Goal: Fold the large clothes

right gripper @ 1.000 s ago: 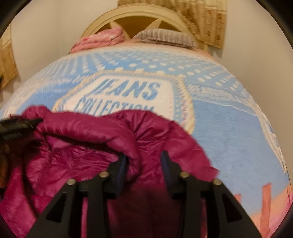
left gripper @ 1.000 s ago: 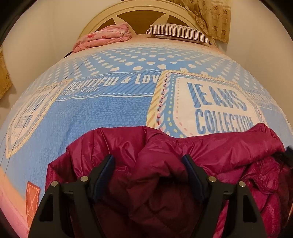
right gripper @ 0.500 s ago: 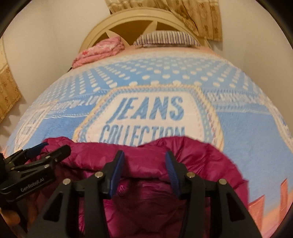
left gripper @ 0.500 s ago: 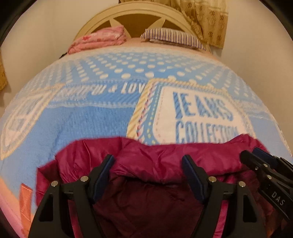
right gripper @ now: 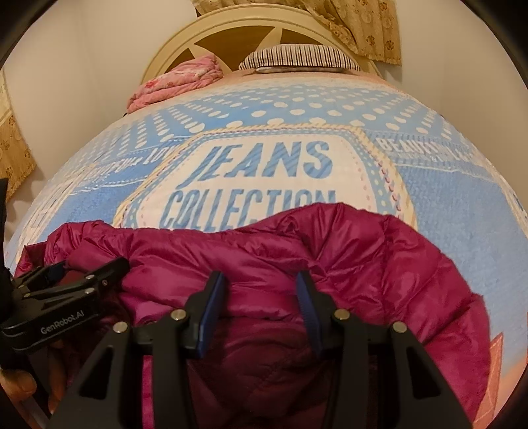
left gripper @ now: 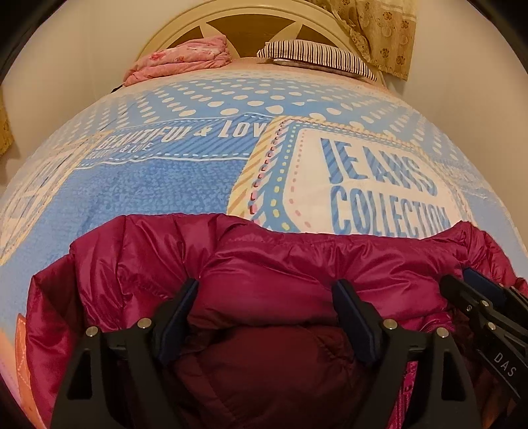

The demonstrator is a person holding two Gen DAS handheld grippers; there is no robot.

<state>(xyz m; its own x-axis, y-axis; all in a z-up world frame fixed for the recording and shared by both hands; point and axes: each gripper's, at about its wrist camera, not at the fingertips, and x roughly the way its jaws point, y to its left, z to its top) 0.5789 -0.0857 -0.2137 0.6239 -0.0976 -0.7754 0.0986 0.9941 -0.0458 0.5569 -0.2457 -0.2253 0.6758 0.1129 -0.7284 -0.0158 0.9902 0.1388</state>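
Note:
A magenta puffer jacket (left gripper: pixel 138 250) lies bunched at the near end of the bed, on a blue "JEANS COLLECTION" blanket (left gripper: pixel 158 184). My left gripper (left gripper: pixel 265 290) is open, its fingers straddling a puffy fold of the jacket's left part. My right gripper (right gripper: pixel 259 283) is open, with a narrower gap, its fingers over the jacket (right gripper: pixel 379 257) on its right part. Each gripper shows in the other's view: the right one (left gripper: pixel 468 283) at the right edge, the left one (right gripper: pixel 82 274) at the left edge. The jacket's lower part is hidden under the grippers.
A folded pink quilt (left gripper: pixel 178 62) and a striped pillow (left gripper: pixel 316 56) lie at the far end, against a cream headboard (left gripper: pixel 264 13). A patterned curtain (left gripper: pixel 386 29) hangs at the back right. White walls close both sides.
Both grippers moved apart from the jacket's raised fold. The right gripper opened wider and let go of the fabric. The jacket now lies flatter and wider.

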